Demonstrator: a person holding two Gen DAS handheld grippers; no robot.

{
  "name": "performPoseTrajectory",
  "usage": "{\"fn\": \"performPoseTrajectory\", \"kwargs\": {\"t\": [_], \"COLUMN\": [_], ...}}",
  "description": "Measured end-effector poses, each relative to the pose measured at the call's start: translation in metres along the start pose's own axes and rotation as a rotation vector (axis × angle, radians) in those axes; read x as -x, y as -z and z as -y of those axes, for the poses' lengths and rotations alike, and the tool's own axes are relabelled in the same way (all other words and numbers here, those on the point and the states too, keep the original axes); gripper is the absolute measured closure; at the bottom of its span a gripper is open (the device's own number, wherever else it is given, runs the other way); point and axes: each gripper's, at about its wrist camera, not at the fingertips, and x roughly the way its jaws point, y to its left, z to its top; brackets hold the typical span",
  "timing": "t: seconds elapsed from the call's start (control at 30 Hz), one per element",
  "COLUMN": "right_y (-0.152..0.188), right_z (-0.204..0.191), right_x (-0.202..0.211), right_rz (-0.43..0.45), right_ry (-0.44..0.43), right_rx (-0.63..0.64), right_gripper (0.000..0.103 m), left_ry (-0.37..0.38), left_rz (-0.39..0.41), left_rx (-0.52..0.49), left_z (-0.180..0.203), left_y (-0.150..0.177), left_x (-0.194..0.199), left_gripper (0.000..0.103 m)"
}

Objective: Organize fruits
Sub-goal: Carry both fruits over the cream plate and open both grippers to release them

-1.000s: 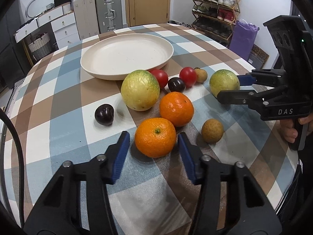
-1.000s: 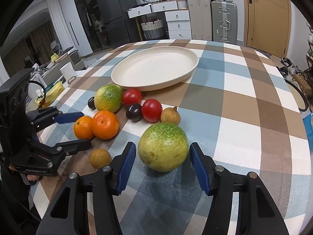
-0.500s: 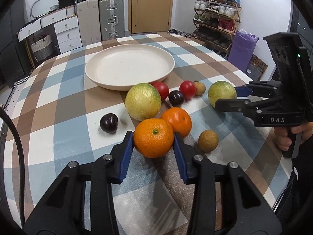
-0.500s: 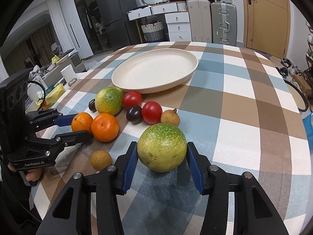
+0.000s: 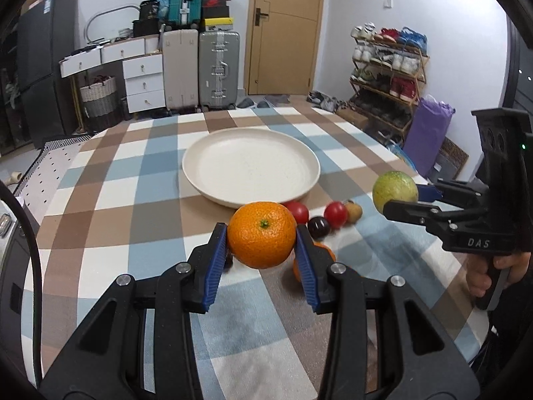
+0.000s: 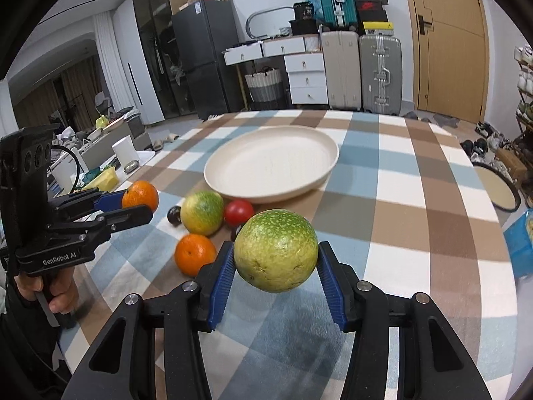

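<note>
- The left gripper [image 5: 261, 240] pinches an orange [image 5: 262, 234] between its blue pads, one pad against each side, and holds it clear of the checked tablecloth [image 5: 110, 206].
- The right gripper [image 6: 274, 260] clamps a green speckled fruit [image 6: 275, 250] the same way, also off the cloth.
- The step in hand looks like the carry: both fruits are picked up, and the cream plate [image 5: 206, 166] beyond them holds nothing yet.
- The next move likely calls for bringing each fruit over the plate's rim, lowering it onto the flat middle, and only then easing the pads apart; round fruit may roll, and two loads arriving together need separate spots.
- The orange is bright, dimpled, with its green stem scar facing the camera; the green fruit is larger, yellow-green with pale flecks and a few brown marks.
- On the cloth near the plate lie a second orange [image 6: 195, 254], another green-yellow fruit [image 6: 202, 212], a red tomato [image 6: 238, 212] and a dark plum [image 5: 318, 226].
</note>
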Motion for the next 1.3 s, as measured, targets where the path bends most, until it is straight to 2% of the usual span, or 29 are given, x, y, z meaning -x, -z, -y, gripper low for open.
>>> {"fn": "performPoseTrajectory", "kwargs": {"t": [0.47, 0.9, 1.3], "right_y": [-0.036, -0.060, -0.067], "right_z": [0.006, 0.019, 0.018], "right_x": [-0.012, -0.044, -0.076], "right_rz": [0.028, -0.001, -0.025], "right_ry": [-0.047, -0.066, -0.084], "right_rx": [0.023, 0.020, 0.014], "right_gripper": [0.053, 0.053, 0.053], "left_ry": [-0.023, -0.028, -0.036], "left_rz": [0.012, 0.009, -0.006], "left_rx": [0.039, 0.029, 0.062], "left_z": [-0.011, -0.015, -0.031], "left_y": [-0.027, -0.055, -0.058], "left_x": [-0.026, -0.065, -0.094], "left_gripper": [0.065, 0.065, 0.065]}}
